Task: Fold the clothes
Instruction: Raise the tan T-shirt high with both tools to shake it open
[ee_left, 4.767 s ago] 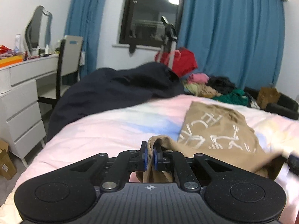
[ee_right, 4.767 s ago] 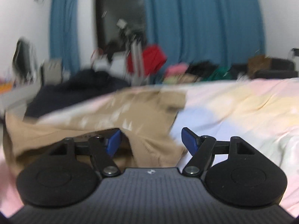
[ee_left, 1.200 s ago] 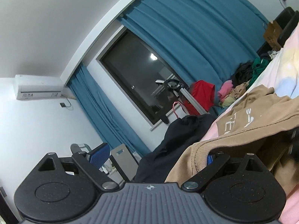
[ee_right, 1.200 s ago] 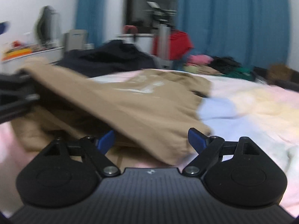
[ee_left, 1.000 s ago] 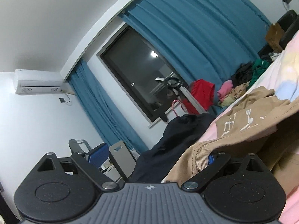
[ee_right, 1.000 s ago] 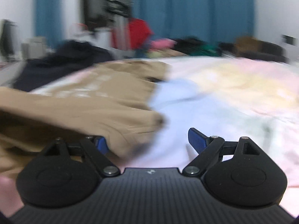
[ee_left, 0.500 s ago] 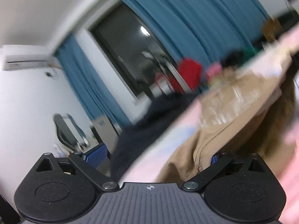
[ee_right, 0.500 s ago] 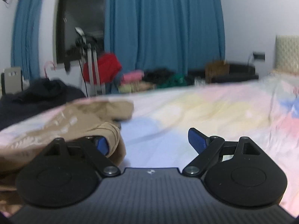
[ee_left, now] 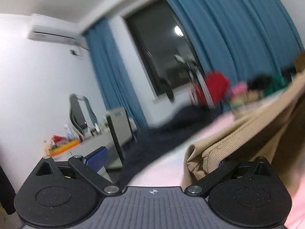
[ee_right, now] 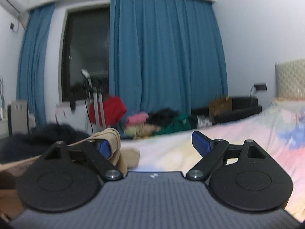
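Plainly, neither tool has a grip on the tan garment [ee_left: 253,129]. The left gripper [ee_left: 162,158] has its jaws wide apart, and the ribbed hem lies draped over the right-hand finger rather than pinched between the two. The right gripper [ee_right: 152,145] is likewise spread open, with a bunched fold of the same cloth [ee_right: 114,143] resting against the outside of its left finger and nothing in the gap.

The garment lies along the near edge of the bed [ee_right: 238,131], toward its left side, with most of its body out of sight in both views.

The likely trouble is that the cloth, merely hooked on a finger, slides off as the tool moves, and any fold begun collapses into a heap. If either gripper closes where it is now, it would catch air, or only a stray layer of the hem, and the fold would come out crooked. The left view is also heavily blurred, so aiming a pinch at the hem looks unreliable.

No brand, label or lettering can be read on the garment here. The small mark on each gripper body is a symbol, not words.
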Demonstrator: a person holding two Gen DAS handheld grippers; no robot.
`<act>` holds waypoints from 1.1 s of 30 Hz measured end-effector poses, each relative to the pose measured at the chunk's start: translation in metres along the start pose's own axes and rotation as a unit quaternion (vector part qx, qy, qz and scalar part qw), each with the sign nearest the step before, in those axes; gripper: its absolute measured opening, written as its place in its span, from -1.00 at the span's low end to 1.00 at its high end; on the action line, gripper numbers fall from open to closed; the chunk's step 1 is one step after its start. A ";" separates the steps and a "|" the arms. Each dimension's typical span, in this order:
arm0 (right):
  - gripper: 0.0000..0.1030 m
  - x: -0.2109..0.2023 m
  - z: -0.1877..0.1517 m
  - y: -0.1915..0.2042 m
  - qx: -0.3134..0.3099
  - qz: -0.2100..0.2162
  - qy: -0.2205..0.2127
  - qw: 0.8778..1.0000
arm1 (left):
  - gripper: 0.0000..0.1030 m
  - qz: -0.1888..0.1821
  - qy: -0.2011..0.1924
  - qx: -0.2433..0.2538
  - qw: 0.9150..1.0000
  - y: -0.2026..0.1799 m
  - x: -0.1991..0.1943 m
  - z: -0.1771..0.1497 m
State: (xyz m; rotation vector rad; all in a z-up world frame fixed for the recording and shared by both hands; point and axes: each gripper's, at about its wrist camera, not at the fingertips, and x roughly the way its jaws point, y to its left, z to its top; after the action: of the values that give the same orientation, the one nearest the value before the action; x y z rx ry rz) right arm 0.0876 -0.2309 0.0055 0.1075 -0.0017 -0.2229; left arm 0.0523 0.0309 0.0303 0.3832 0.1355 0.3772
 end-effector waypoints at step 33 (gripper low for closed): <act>0.68 -0.118 0.413 -0.038 -0.016 0.134 -0.039 0.990 | 1.00 -0.059 -0.056 -0.180 0.980 0.225 -0.068 0.422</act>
State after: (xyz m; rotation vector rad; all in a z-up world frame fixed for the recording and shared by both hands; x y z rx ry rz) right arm -0.0419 -0.2855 0.4135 0.0657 -0.0899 0.0409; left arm -0.0010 0.0549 0.5101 0.0384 -0.0202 0.2543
